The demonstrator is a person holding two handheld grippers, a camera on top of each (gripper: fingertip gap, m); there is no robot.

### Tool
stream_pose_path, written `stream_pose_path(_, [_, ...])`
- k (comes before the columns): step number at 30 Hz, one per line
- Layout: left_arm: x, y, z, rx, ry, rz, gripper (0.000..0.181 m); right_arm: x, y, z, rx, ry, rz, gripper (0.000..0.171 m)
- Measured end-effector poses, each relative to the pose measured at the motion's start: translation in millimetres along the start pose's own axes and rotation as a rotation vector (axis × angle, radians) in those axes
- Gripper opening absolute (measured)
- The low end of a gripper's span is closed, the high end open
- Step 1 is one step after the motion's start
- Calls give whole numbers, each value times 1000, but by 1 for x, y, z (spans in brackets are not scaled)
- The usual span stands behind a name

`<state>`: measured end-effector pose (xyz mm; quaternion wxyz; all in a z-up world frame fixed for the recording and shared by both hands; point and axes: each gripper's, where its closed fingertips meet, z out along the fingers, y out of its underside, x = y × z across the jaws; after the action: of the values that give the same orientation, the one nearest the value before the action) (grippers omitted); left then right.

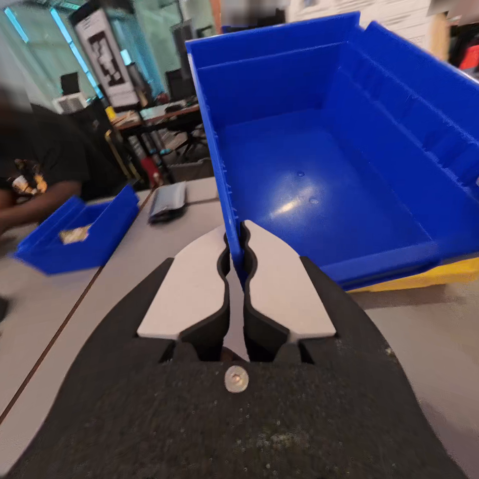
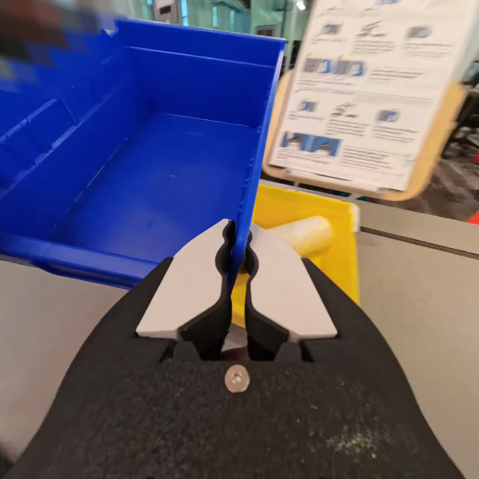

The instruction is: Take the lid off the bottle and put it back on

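A large empty blue bin (image 1: 337, 181) is tilted up above a yellow bin (image 1: 427, 274). My left gripper (image 1: 235, 233) is shut on the blue bin's left wall. My right gripper (image 2: 239, 230) is shut on the blue bin's (image 2: 155, 168) right wall. In the right wrist view a pale, whitish bottle (image 2: 305, 234) lies on its side inside the yellow bin (image 2: 337, 259), just right of my right gripper. It is blurred, and I cannot tell whether its lid is on. The bottle does not show in the left wrist view.
A grey table (image 1: 155, 259) holds a smaller blue bin (image 1: 85, 233) at the left and a grey pouch (image 1: 168, 202). A person in a black shirt (image 1: 46, 160) sits at the far left. A clipboard with an instruction sheet (image 2: 363, 90) stands at the back right.
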<state>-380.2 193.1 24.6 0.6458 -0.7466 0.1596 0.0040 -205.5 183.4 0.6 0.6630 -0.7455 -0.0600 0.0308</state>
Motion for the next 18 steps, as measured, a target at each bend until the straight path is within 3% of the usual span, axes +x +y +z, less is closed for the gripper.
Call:
stream_pose_path(4, [122,-40,44,28,157,83,4,126,4,-26,-23,185,66,5])
stream_pose_path(7, [224,-45,86,-13,287,72,4,224,24,-45,-78,276,90,5])
stream_pose_path(10, [324,-29,118,-98,372,32,4,317,58,-59,-203,359,72,5])
stream_pose_path(13, [406,-3,127,-173,416,17,4,393,103,-80,-345,430,54,5])
stream_pose_path(18, [467,42,123,-238,438,-10,5,442,159,-99,-379,343,102,5])
